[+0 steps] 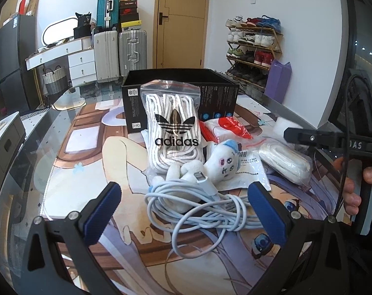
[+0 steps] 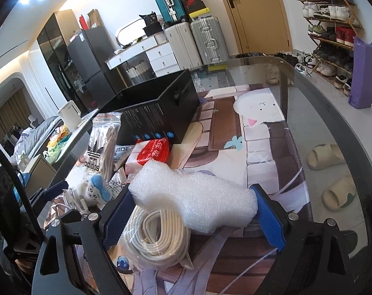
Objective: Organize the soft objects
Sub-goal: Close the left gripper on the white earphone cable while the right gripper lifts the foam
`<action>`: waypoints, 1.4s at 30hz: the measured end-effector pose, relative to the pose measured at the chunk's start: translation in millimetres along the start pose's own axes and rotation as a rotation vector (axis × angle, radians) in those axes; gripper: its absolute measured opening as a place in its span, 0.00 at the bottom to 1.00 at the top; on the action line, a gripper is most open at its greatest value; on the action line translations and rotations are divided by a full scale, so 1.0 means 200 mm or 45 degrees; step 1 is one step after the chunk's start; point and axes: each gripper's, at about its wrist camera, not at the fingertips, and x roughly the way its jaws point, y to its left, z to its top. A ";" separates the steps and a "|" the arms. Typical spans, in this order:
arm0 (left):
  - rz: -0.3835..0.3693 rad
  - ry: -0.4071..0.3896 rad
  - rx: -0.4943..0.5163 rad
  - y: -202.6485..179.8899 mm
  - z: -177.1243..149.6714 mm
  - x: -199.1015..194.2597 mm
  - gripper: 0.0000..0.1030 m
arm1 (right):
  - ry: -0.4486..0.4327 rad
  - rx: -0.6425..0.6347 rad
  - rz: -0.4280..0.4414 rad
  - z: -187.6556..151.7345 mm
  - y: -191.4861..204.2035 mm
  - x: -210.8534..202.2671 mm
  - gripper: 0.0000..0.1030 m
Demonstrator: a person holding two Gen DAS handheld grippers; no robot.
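My left gripper point(image 1: 184, 205) is open, its blue pads on either side of a coiled white charging cable point(image 1: 198, 204) on the printed mat. Behind the cable lie a small white plush with blue ears point(image 1: 220, 162) and an upright adidas bag of white laces point(image 1: 172, 125). My right gripper point(image 2: 193, 207) is shut on a white foam piece point(image 2: 190, 199), held above a bagged coil of cream laces point(image 2: 156, 236). That coil also shows in the left wrist view point(image 1: 285, 163). An open black box point(image 1: 181, 98) stands behind the pile.
Red-and-white packets point(image 1: 231, 125) and a flat white pouch point(image 1: 247, 169) lie by the box. The glass table edge point(image 2: 338, 127) curves at the right, with slippers point(image 2: 326, 157) on the floor beyond. A white kettle point(image 2: 69, 115) stands at the left.
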 end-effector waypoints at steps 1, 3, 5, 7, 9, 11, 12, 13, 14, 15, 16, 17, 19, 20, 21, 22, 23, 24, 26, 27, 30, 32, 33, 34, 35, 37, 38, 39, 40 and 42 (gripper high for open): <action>-0.005 0.003 0.002 0.00 0.00 0.00 1.00 | -0.006 -0.003 0.003 0.00 0.00 -0.01 0.90; -0.009 0.010 0.006 -0.01 0.00 0.01 1.00 | -0.013 -0.012 0.012 0.00 0.01 -0.02 0.90; -0.017 0.027 0.015 -0.02 0.00 0.02 0.99 | -0.020 -0.019 0.018 -0.01 0.01 -0.03 0.90; -0.030 0.033 0.020 -0.02 0.00 0.02 0.95 | -0.025 -0.026 0.025 -0.01 0.02 -0.04 0.90; -0.043 0.034 0.026 -0.03 -0.01 0.01 0.85 | -0.031 -0.032 0.029 -0.01 0.03 -0.05 0.90; -0.050 0.034 0.029 -0.03 -0.01 0.01 0.76 | -0.036 -0.038 0.033 -0.01 0.03 -0.05 0.90; -0.053 0.030 0.027 -0.03 -0.01 0.01 0.76 | -0.038 -0.041 0.033 -0.01 0.04 -0.06 0.90; -0.056 0.024 0.027 -0.03 -0.01 0.00 0.75 | -0.041 -0.045 0.034 -0.01 0.04 -0.06 0.90; -0.057 0.016 0.029 -0.03 -0.02 0.00 0.74 | -0.043 -0.047 0.035 -0.01 0.04 -0.07 0.90; -0.058 0.005 0.029 -0.03 -0.02 -0.02 0.74 | -0.046 -0.050 0.036 -0.01 0.04 -0.07 0.90; -0.060 0.000 0.028 -0.03 -0.02 -0.02 0.74 | -0.049 -0.052 0.037 -0.01 0.04 -0.07 0.90; -0.063 -0.006 0.026 -0.02 -0.02 -0.03 0.74 | -0.052 -0.054 0.037 -0.01 0.04 -0.07 0.90; -0.066 -0.018 0.022 -0.02 -0.02 -0.05 0.74 | -0.060 -0.055 0.041 -0.01 0.05 -0.09 0.90; -0.066 -0.020 0.022 -0.02 -0.01 -0.06 0.74 | -0.065 -0.058 0.043 -0.01 0.05 -0.09 0.90; -0.065 -0.023 0.023 -0.01 -0.01 -0.06 0.74 | -0.068 -0.061 0.043 -0.01 0.05 -0.10 0.90; -0.062 -0.027 0.023 -0.01 -0.01 -0.07 0.74 | -0.070 -0.062 0.042 -0.01 0.06 -0.10 0.90; -0.062 -0.031 0.024 -0.01 -0.01 -0.07 0.74 | -0.072 -0.064 0.042 -0.01 0.06 -0.11 0.90; -0.063 -0.035 0.024 -0.01 0.00 -0.08 0.74 | -0.075 -0.065 0.042 0.00 0.06 -0.11 0.90; -0.063 -0.049 0.023 -0.01 0.01 -0.10 0.74 | -0.082 -0.069 0.044 0.00 0.07 -0.12 0.90; -0.061 -0.056 0.022 -0.01 0.01 -0.10 0.74 | -0.088 -0.071 0.045 0.00 0.07 -0.13 0.90; -0.054 -0.069 0.021 0.00 0.02 -0.12 0.74 | -0.103 -0.080 0.050 0.00 0.08 -0.15 0.90; -0.051 -0.078 0.016 0.00 0.03 -0.13 0.74 | -0.111 -0.087 0.052 0.01 0.08 -0.16 0.90; -0.050 -0.084 0.014 0.00 0.04 -0.14 0.74 | -0.116 -0.091 0.055 0.01 0.09 -0.17 0.90; -0.045 -0.090 0.014 0.00 0.05 -0.14 0.74 | -0.119 -0.093 0.057 0.01 0.09 -0.17 0.90; -0.043 -0.096 0.015 0.00 0.05 -0.15 0.74 | -0.121 -0.097 0.057 0.01 0.10 -0.17 0.90; -0.039 -0.108 0.012 0.01 0.07 -0.16 0.74 | -0.128 -0.106 0.063 0.02 0.11 -0.18 0.90; -0.035 -0.114 0.012 0.01 0.09 -0.16 0.74 | -0.131 -0.112 0.065 0.02 0.12 -0.18 0.90; -0.030 -0.119 0.012 0.02 0.10 -0.16 0.74 | -0.134 -0.120 0.068 0.02 0.12 -0.19 0.90; -0.028 -0.125 0.012 0.02 0.11 -0.16 0.74 | -0.138 -0.126 0.070 0.03 0.13 -0.19 0.90; -0.020 -0.137 0.015 0.02 0.13 -0.17 0.74 | -0.143 -0.140 0.080 0.04 0.14 -0.20 0.90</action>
